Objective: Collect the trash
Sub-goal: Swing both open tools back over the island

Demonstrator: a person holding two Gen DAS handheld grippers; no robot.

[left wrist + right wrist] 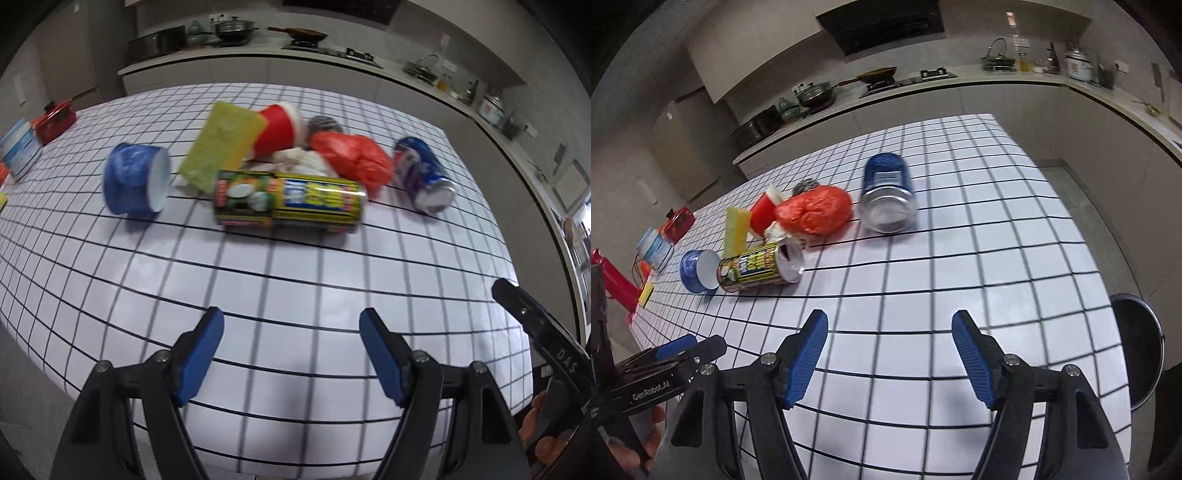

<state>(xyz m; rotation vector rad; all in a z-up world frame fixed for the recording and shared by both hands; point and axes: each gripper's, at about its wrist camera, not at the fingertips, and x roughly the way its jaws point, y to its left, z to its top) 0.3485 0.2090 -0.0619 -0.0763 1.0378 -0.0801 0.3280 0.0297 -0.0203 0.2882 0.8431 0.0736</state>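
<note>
Trash lies in a cluster on the grid-patterned table (295,280). A yellow-and-black can (288,202) (761,266) lies on its side nearest me. A blue cup (135,179) (696,271) lies to its left. A blue soda can (423,173) (888,194) lies at the right. Behind are a red plastic bag (354,158) (814,210), a red cup (279,129) (764,210), a yellow-green sponge (221,142) (737,229), crumpled white paper (303,160) and a steel scourer (325,123). My left gripper (291,332) is open and empty above the table's near part. My right gripper (890,332) is open and empty too.
A black bin (1141,350) stands on the floor right of the table. At the table's left end are a red container (55,120), a white-blue tub (20,147) and a red object (613,284). Kitchen counters with pots run behind.
</note>
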